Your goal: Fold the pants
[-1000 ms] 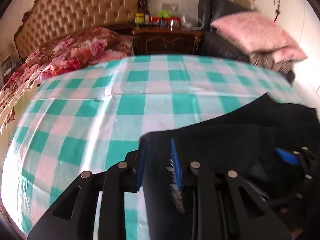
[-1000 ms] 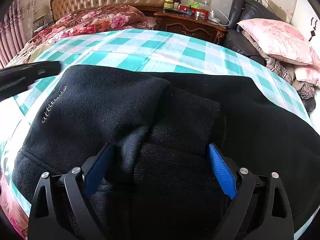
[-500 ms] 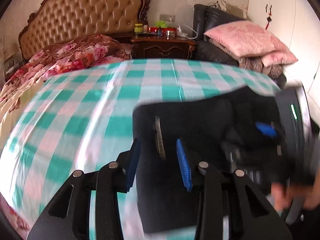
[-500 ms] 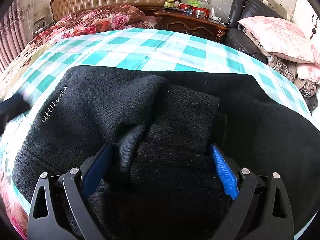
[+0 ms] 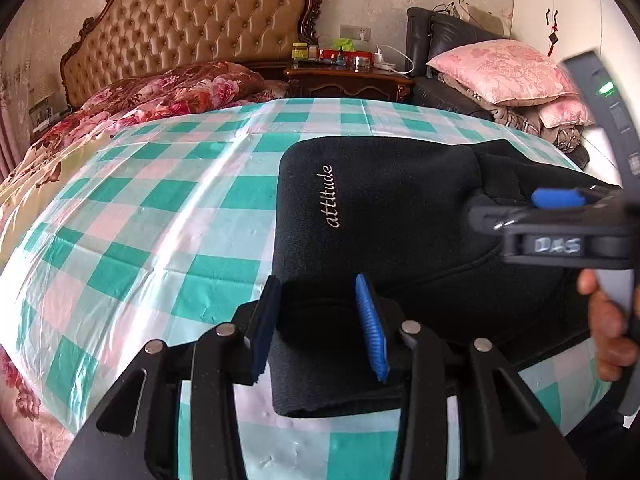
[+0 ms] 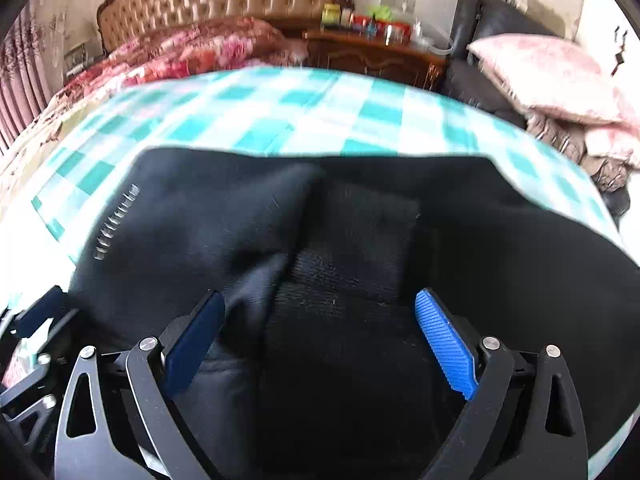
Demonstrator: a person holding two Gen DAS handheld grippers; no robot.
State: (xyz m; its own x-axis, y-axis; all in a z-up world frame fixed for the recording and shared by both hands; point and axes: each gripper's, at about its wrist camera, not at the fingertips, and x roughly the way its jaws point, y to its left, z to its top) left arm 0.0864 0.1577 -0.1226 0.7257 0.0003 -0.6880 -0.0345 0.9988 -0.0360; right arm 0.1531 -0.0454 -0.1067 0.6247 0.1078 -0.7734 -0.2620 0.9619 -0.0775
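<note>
Pants: pants (image 5: 400, 216), black, lie folded in a thick bundle on the bed's checked sheet (image 5: 168, 208), toward its near right part; white "attitude" lettering (image 5: 330, 196) runs up the top layer near the left edge.
Left tool: left tool (image 5: 320, 320) sits low over the near left corner of the bundle; its jaws have just been opening and stand partly apart, the corner of the cloth showing between the blue pads, which do not press on it.
Right tool: right tool (image 6: 320, 344) has its jaws wide apart over the bunched middle of the pants (image 6: 360, 240); cloth lies between the pads, and I cannot tell whether they press on it. In the left view it reaches in from the right, a hand (image 5: 608, 328) on its handle.
Bed: tufted tan headboard (image 5: 188, 28) at the far end, a red floral quilt (image 5: 160, 96) heaped below it.
Beyond the bed: a dark wood nightstand (image 5: 348, 80) with small bottles, and a pink pillow (image 5: 500, 70) on a dark chair to the right.
Sharpness: the right view is blurred.
</note>
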